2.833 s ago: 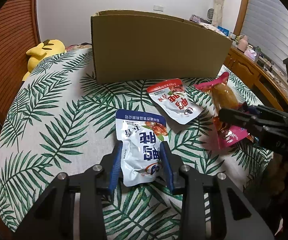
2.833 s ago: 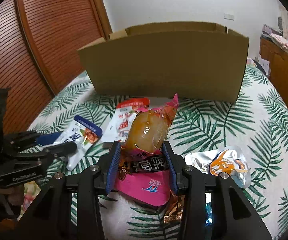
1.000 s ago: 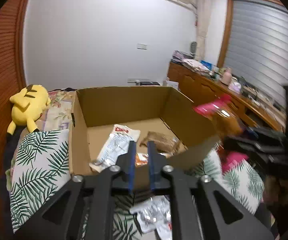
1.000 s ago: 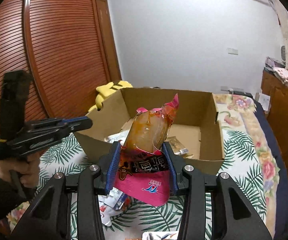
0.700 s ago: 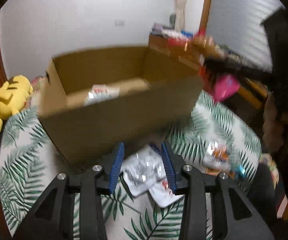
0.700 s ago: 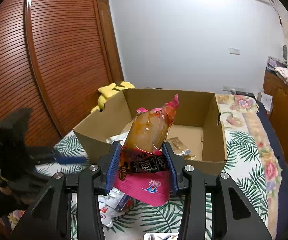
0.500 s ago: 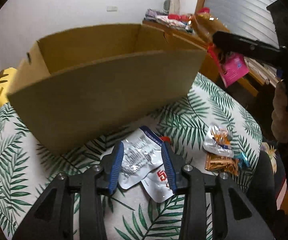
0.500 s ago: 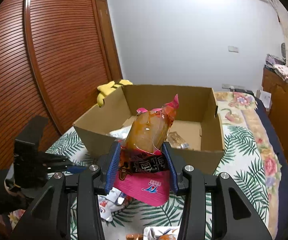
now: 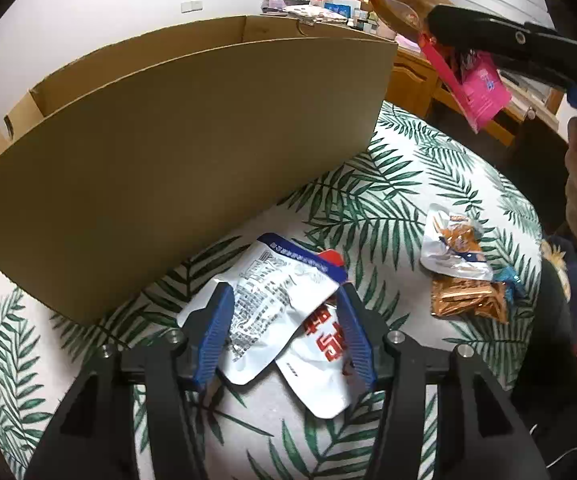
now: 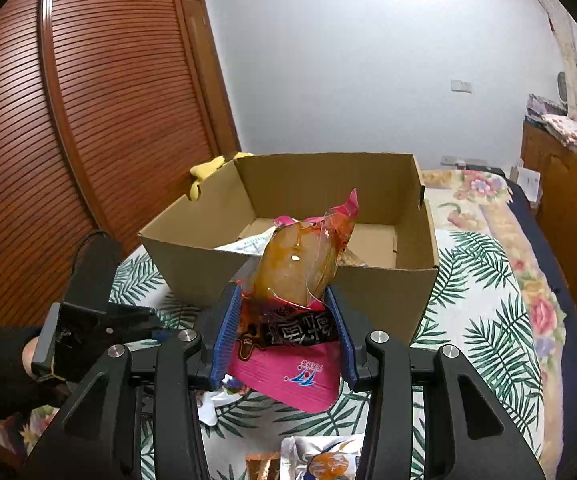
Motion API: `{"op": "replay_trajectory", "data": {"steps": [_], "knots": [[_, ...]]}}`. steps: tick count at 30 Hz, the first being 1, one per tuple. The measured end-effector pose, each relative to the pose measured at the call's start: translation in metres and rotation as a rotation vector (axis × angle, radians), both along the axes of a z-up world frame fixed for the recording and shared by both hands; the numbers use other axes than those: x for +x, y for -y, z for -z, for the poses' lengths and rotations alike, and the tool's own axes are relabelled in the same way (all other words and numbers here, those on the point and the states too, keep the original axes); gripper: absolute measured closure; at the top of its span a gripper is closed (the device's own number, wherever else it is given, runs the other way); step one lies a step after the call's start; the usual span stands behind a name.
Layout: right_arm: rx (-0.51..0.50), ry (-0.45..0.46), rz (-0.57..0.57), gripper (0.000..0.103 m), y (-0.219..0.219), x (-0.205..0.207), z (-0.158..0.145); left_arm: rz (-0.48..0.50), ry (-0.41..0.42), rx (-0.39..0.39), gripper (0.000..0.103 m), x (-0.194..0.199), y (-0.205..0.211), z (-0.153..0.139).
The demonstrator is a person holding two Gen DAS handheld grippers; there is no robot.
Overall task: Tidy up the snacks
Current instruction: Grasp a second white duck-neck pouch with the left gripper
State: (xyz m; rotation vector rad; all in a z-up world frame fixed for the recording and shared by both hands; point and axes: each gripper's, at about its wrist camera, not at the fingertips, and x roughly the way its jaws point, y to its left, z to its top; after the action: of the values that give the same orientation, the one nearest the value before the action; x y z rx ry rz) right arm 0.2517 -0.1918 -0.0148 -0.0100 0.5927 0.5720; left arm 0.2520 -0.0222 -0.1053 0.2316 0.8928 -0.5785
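White pouch (image 9: 272, 304) between parted left fingers (image 9: 216, 332), untouched.

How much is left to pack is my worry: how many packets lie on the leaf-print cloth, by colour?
White pouch with blue trim: 1
White pouch with red lettering: 1
Silver pouch with orange print: 1
Gold foil packet: 1
Small blue wrapper, hard to make out: 1
Total: 5
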Motion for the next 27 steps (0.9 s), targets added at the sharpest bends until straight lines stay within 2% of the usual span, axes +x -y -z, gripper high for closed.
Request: {"op": "replay_trajectory", "data": {"steps": [1, 3, 4, 5, 7, 8, 10, 11, 13, 16, 18, 20, 27], "knots": [[0.0, 0.0, 0.0, 0.06, 0.0, 0.0, 0.0, 0.006, 0.002, 0.005, 0.047, 0.0, 0.0, 0.001], [0.002, 0.0, 0.001, 0.06, 0.001, -0.001, 0.0, 0.029, 0.008, 0.015, 0.037, 0.0, 0.001, 0.003], [0.002, -0.001, 0.001, 0.06, 0.001, 0.0, 0.0, 0.039, 0.014, 0.032, 0.035, 0.0, 0.002, 0.004], [0.003, 0.0, 0.002, 0.06, 0.001, 0.0, 0.0, 0.031, 0.018, 0.054, 0.036, 0.002, 0.004, 0.006], [0.004, 0.002, 0.004, 0.06, 0.003, -0.001, 0.0, 0.022, 0.022, 0.05, 0.036, 0.004, 0.004, 0.007], [0.004, 0.002, 0.004, 0.06, 0.003, -0.002, 0.0, 0.018, 0.018, 0.043, 0.037, 0.006, 0.003, 0.007], [0.006, 0.0, 0.006, 0.06, 0.004, -0.002, 0.001, -0.001, 0.007, 0.024, 0.046, 0.012, 0.0, 0.008], [0.006, -0.001, 0.007, 0.06, 0.005, -0.002, 0.001, -0.009, -0.014, 0.012, 0.055, 0.016, -0.002, 0.01], [0.005, -0.003, 0.008, 0.06, 0.005, -0.002, 0.002, -0.019, -0.03, -0.024, 0.055, 0.021, -0.007, 0.01], [0.006, -0.006, 0.011, 0.06, 0.006, -0.002, 0.004, -0.015, -0.012, 0.016, 0.058, 0.017, -0.003, 0.009], [0.008, -0.01, 0.012, 0.06, 0.006, -0.003, 0.005, -0.022, 0.008, 0.036, 0.064, 0.014, 0.0, 0.008], [0.007, -0.013, 0.013, 0.06, 0.006, -0.003, 0.005, -0.036, 0.006, 0.013, 0.067, 0.013, 0.0, 0.004], [0.003, -0.014, 0.012, 0.06, 0.005, -0.005, 0.005, -0.073, -0.015, -0.035, 0.068, 0.005, -0.014, 0.0]]}}
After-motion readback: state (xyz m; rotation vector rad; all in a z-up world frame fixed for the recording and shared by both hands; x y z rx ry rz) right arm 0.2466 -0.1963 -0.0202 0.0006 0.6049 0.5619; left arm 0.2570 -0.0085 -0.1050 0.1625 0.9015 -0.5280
